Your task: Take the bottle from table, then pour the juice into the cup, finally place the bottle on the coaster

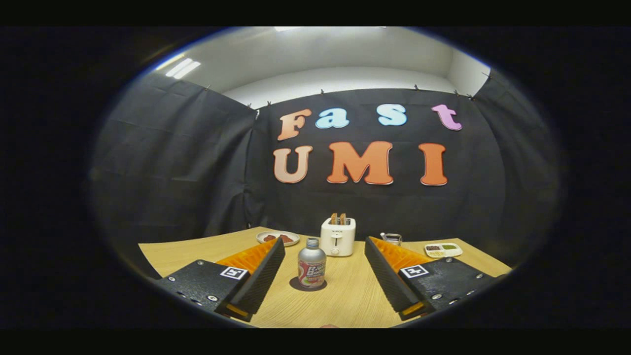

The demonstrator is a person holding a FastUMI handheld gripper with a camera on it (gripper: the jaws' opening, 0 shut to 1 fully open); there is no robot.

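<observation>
Gripper (325,256) spread wide, holding nothing; its fingers flank the bottle (311,268) without touching. Bottle upright on the dark coaster (307,286), mid-counter (345,301), so the final placement looks done. Glass cup (392,239) near the far edge, half hidden behind the right finger; contents unreadable. Toaster (337,236) behind the bottle.
</observation>
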